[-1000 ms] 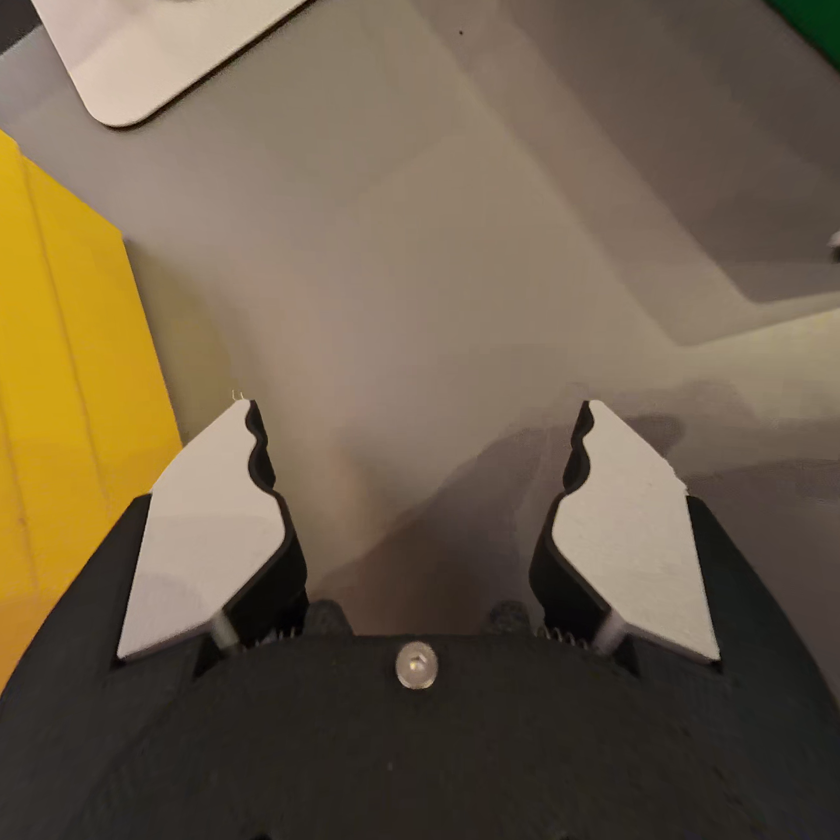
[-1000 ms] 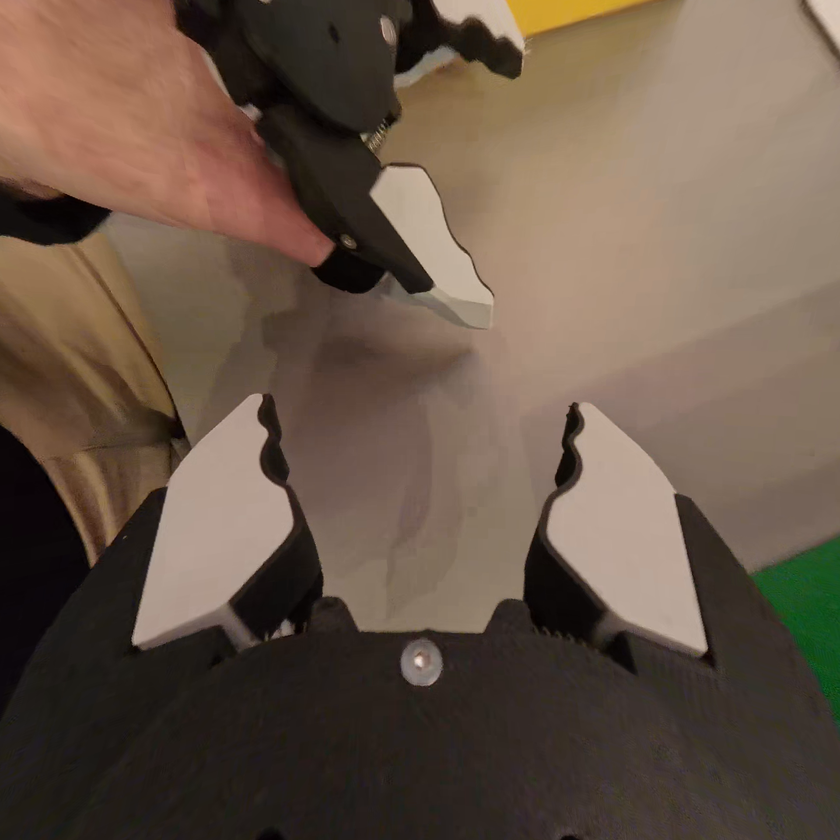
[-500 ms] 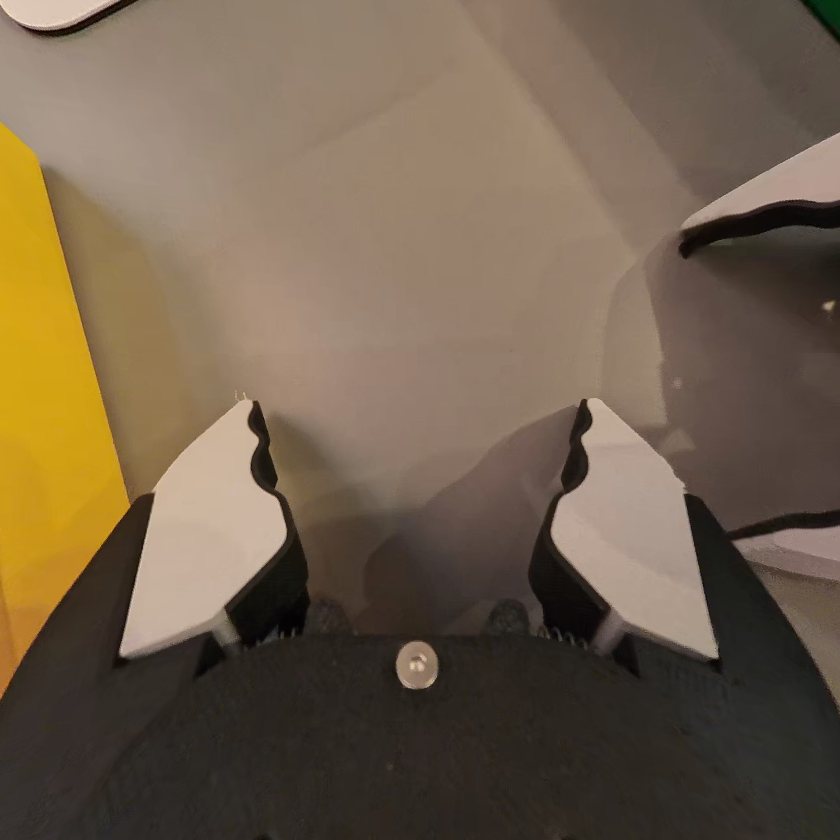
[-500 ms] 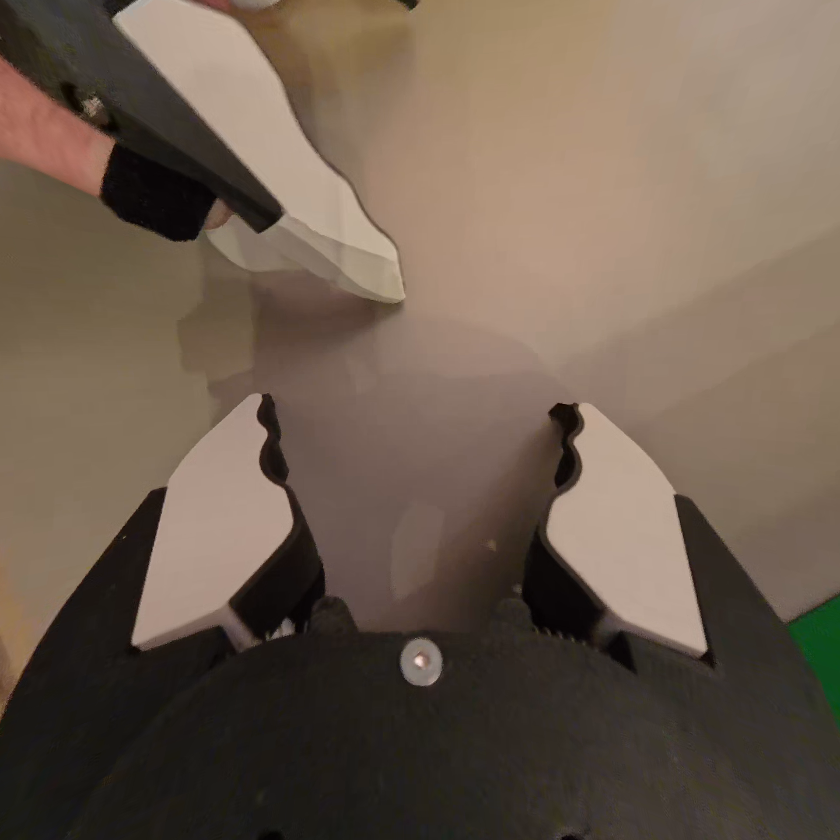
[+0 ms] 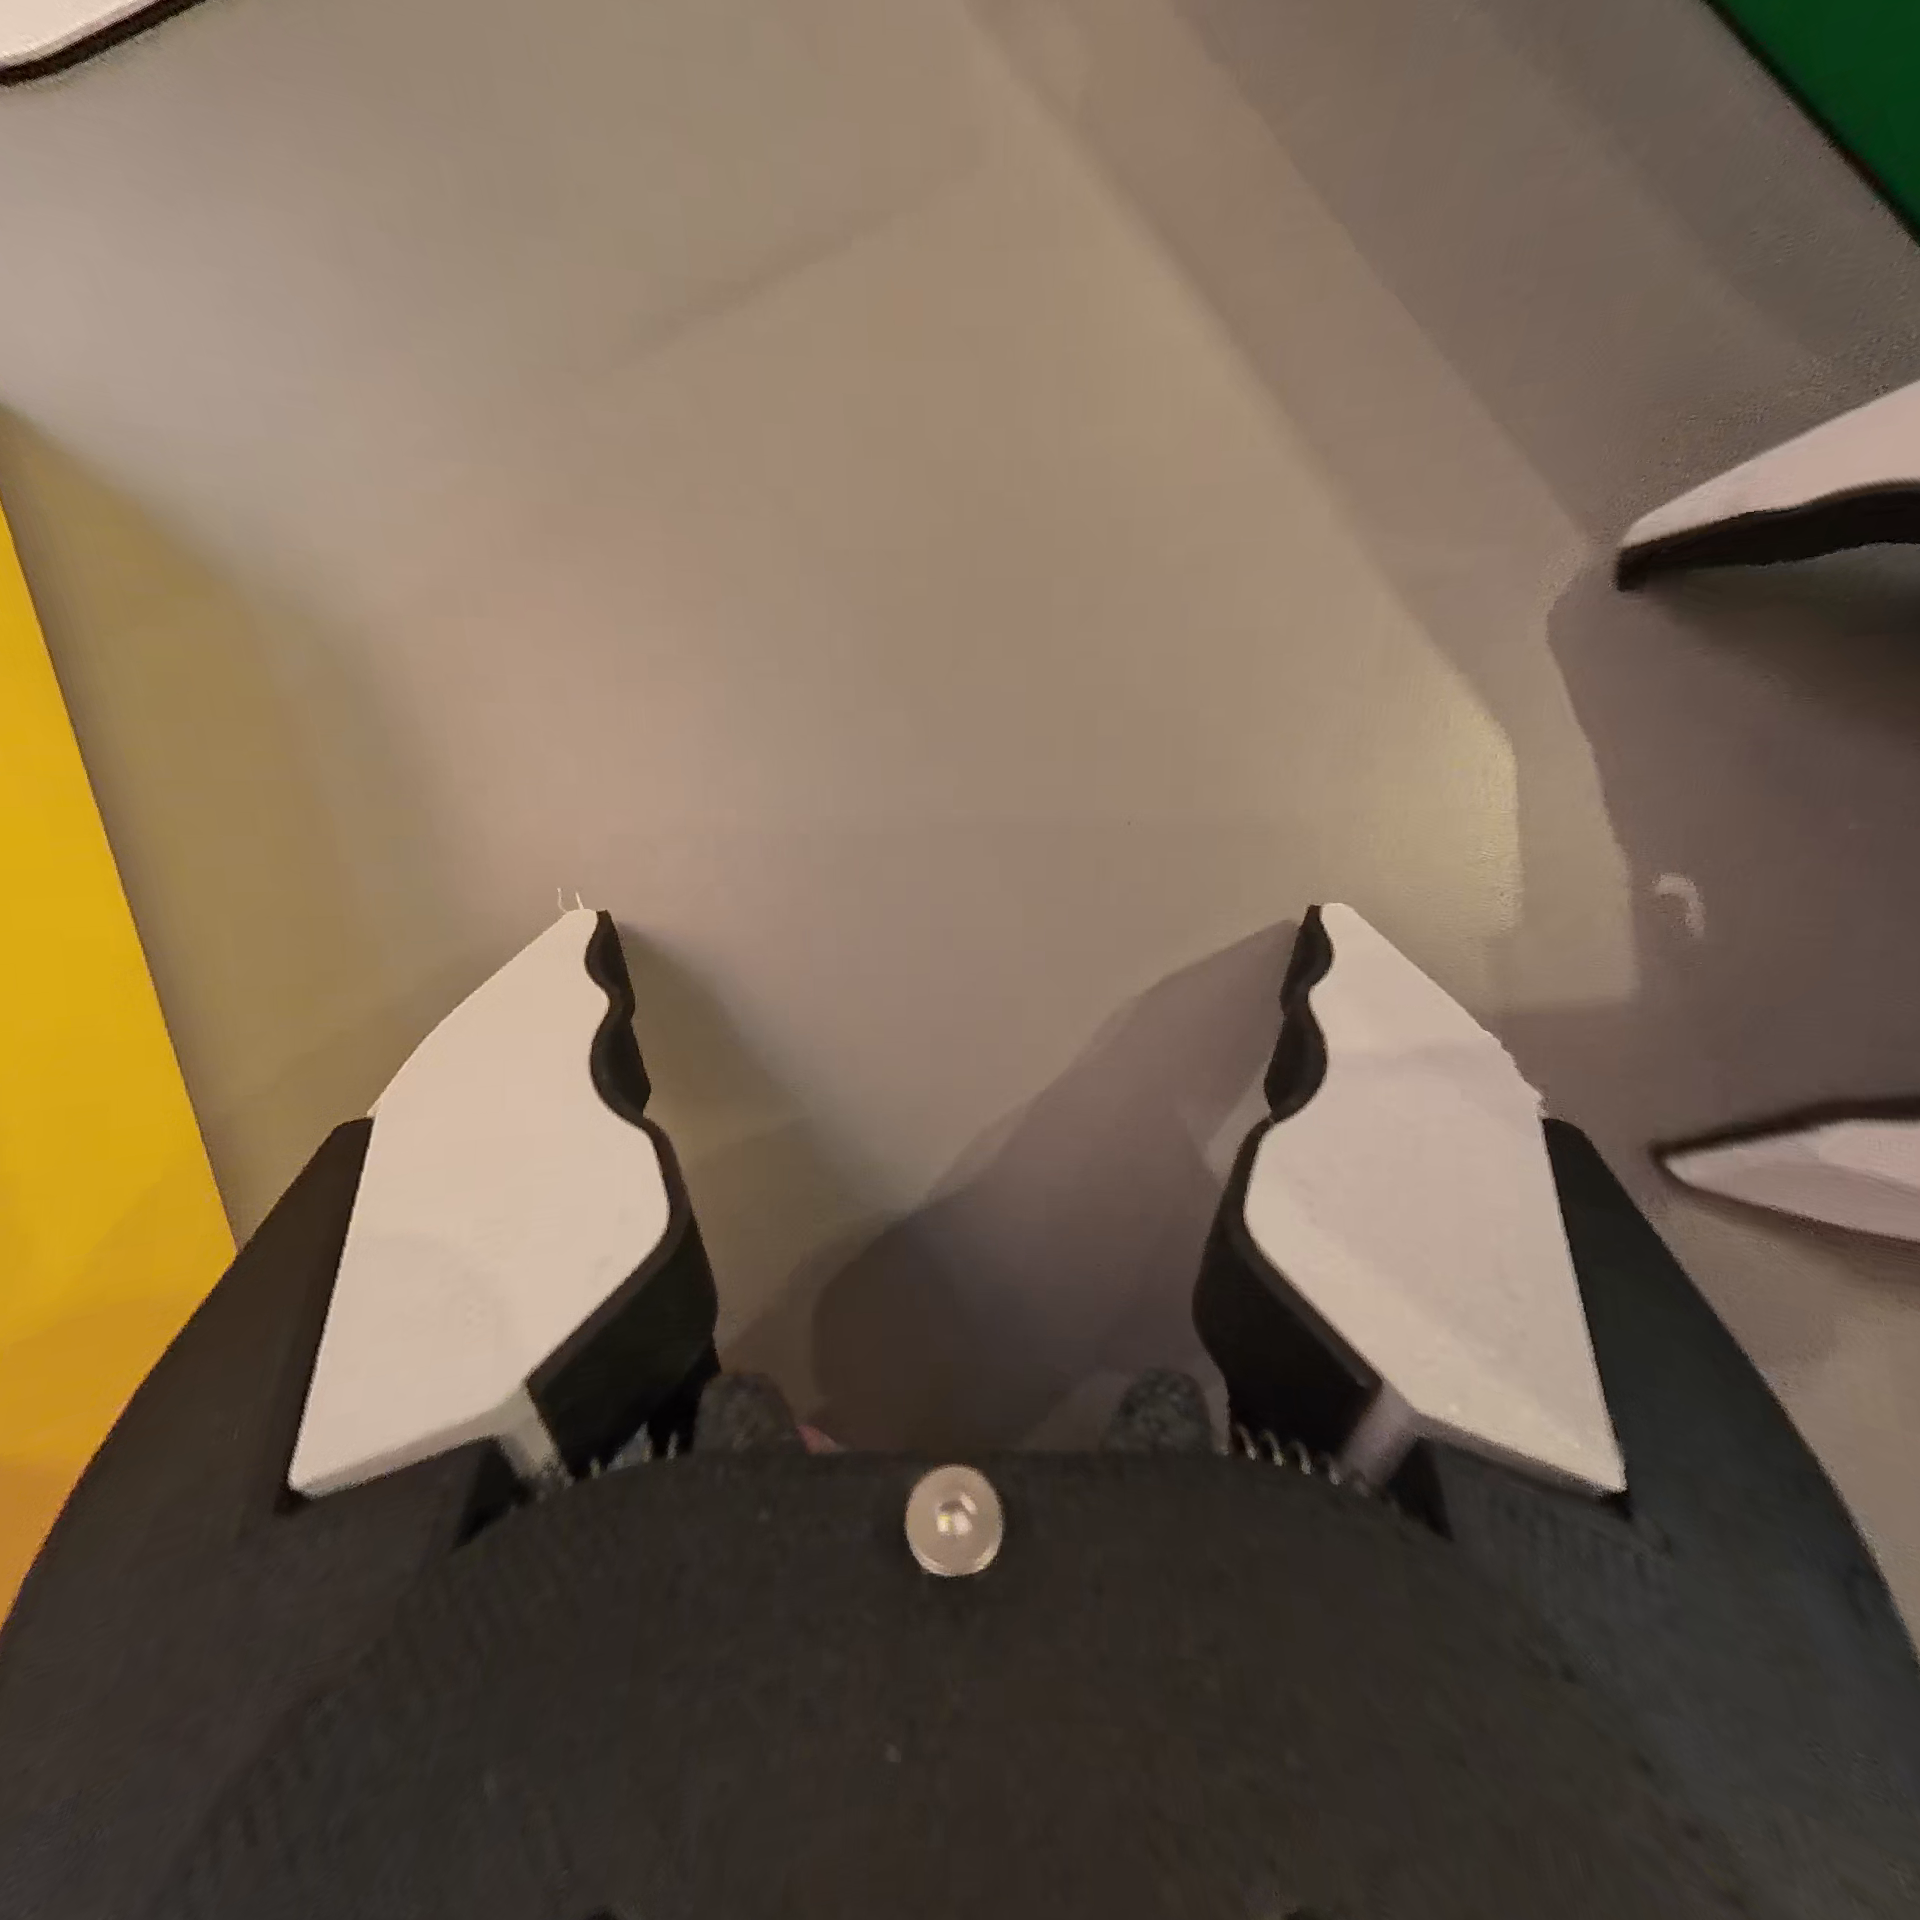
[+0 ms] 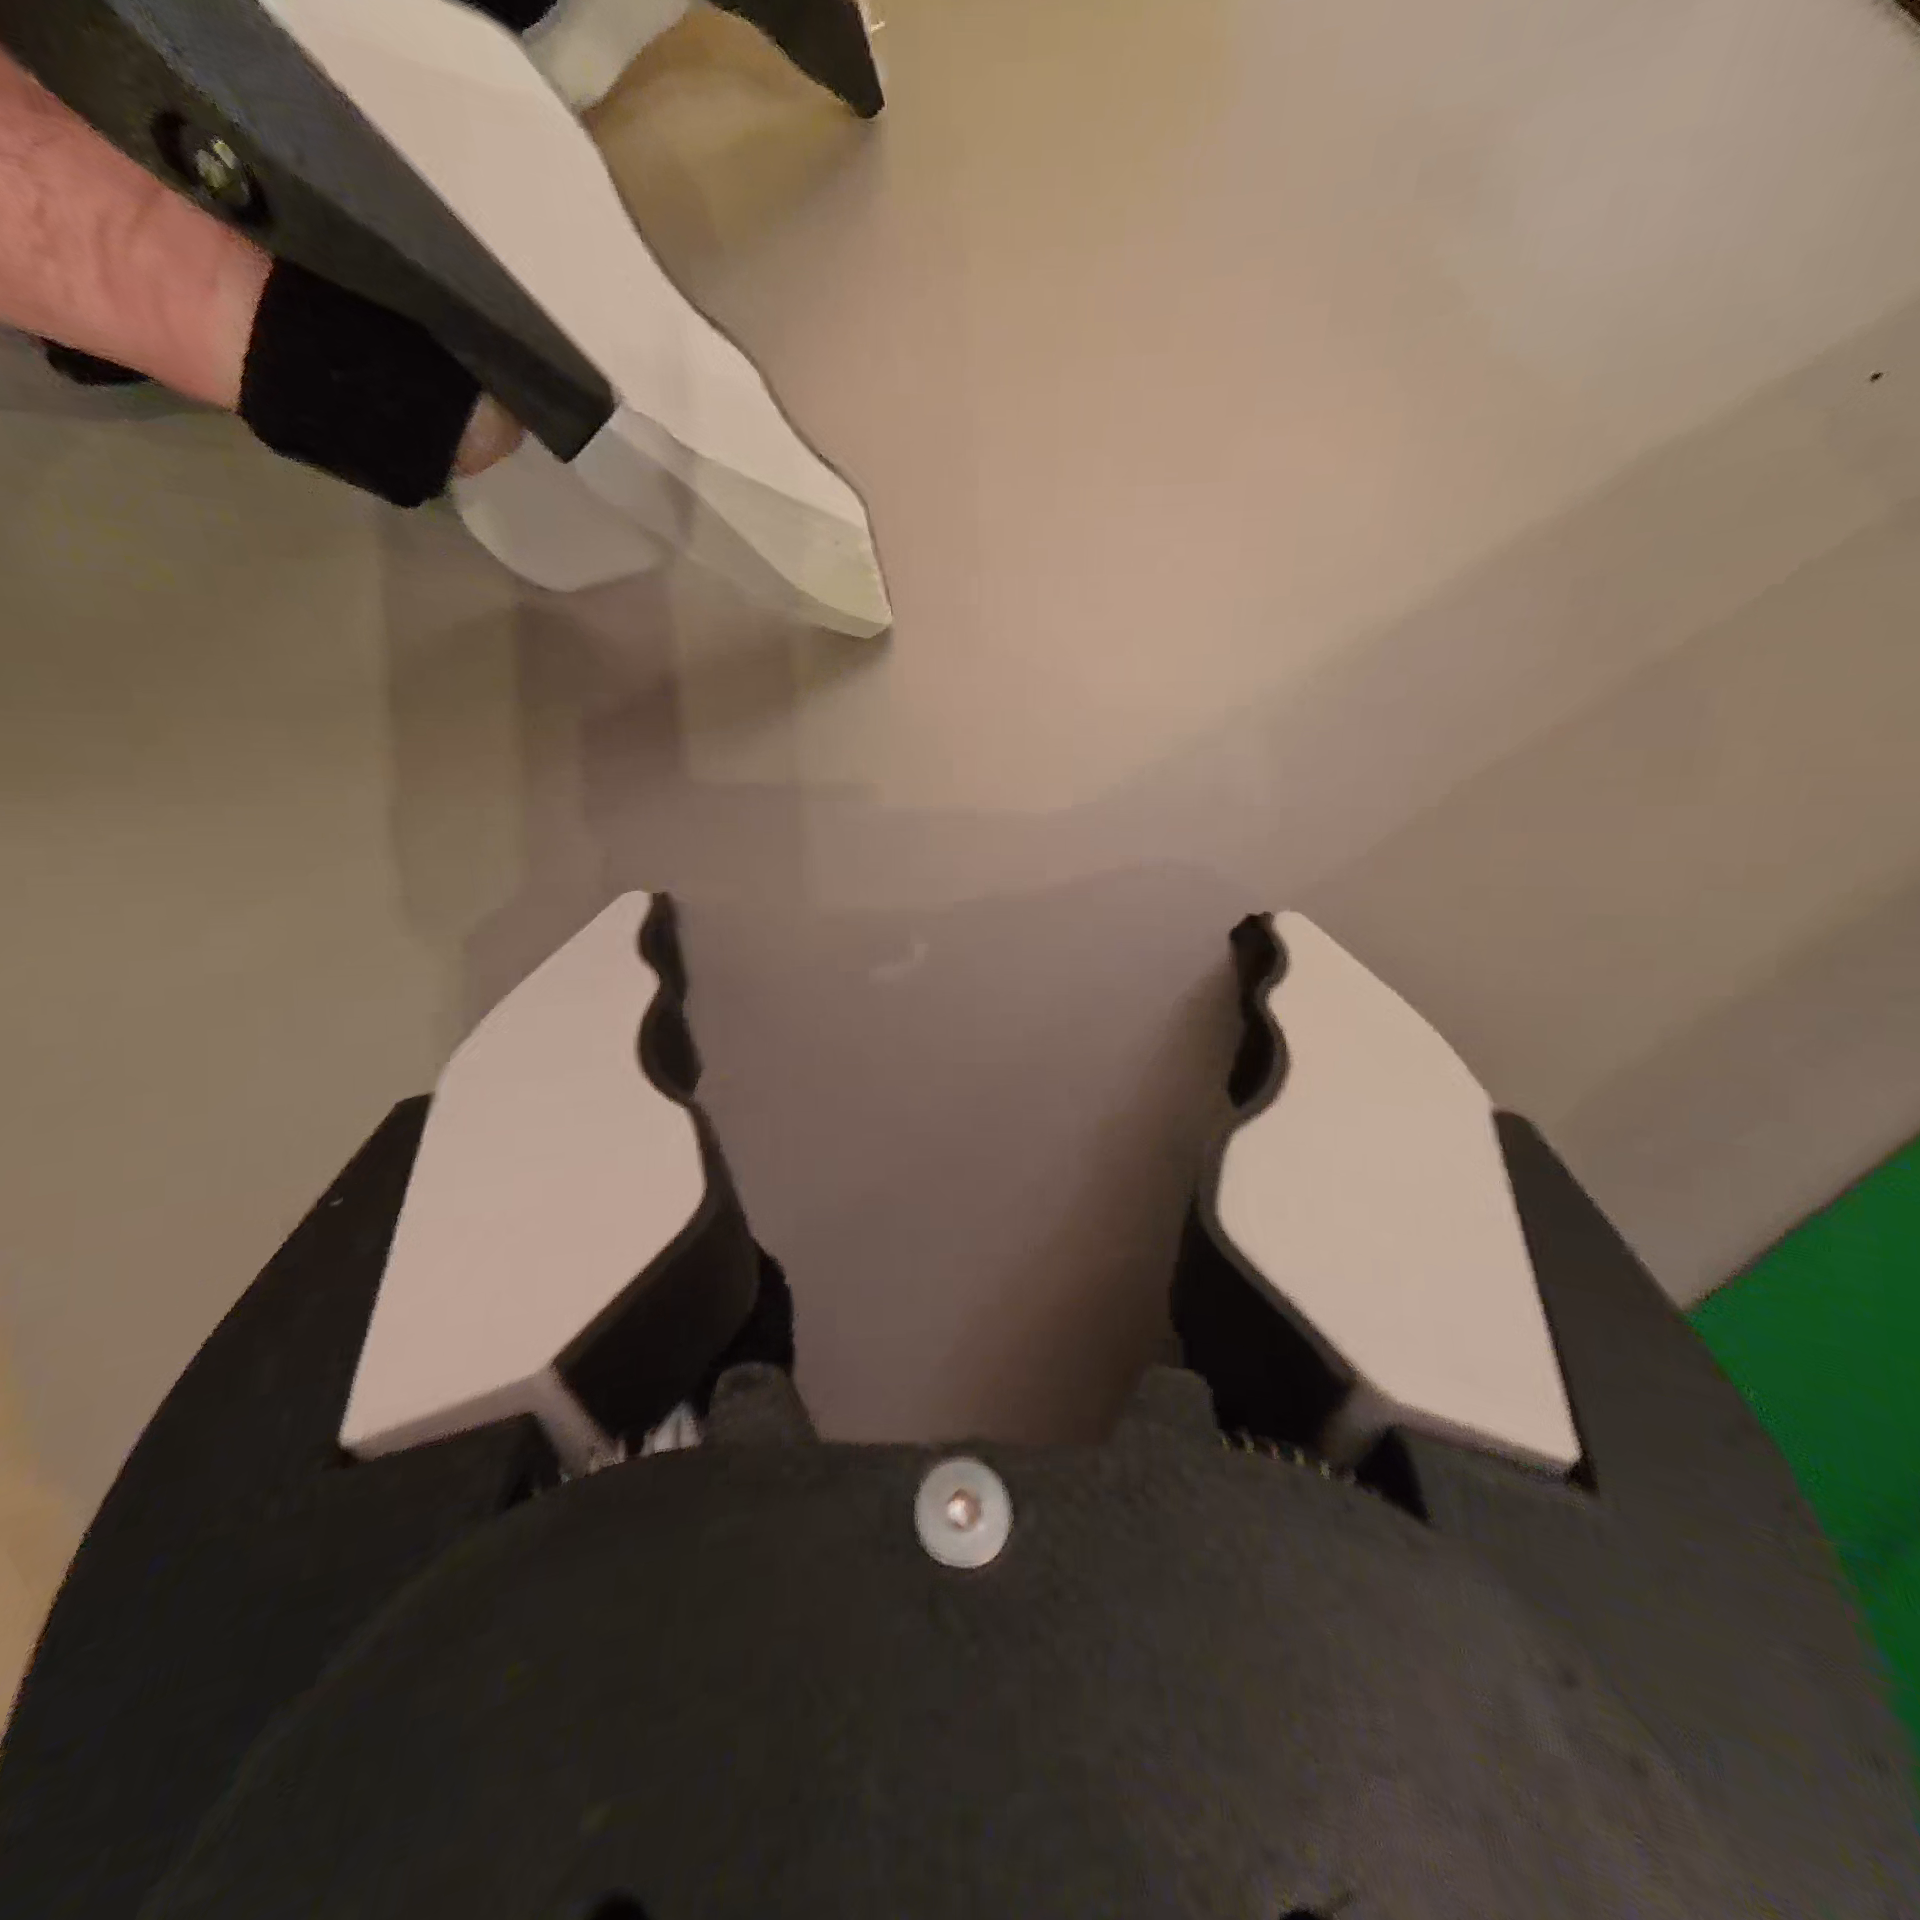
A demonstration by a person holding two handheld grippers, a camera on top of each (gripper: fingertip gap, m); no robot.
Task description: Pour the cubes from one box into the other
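Cubes and both boxes are out of frame in either wrist view; only a yellow panel [image 5: 73, 935] at the left edge and a green patch [image 6: 1829, 1382] at the right may belong to them, and their contents cannot be told. Left gripper [image 5: 951, 914] hangs over bare grey tabletop [image 5: 935, 468], fingers wide apart, holding nothing. Right gripper [image 6: 951, 914] likewise, spread and empty. Advised: locate the filled box first, grip its wall squarely, and keep the two grippers, now near each other, from colliding.

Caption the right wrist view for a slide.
Open right gripper above bare grey table; left gripper, hand-held, enters upper left.
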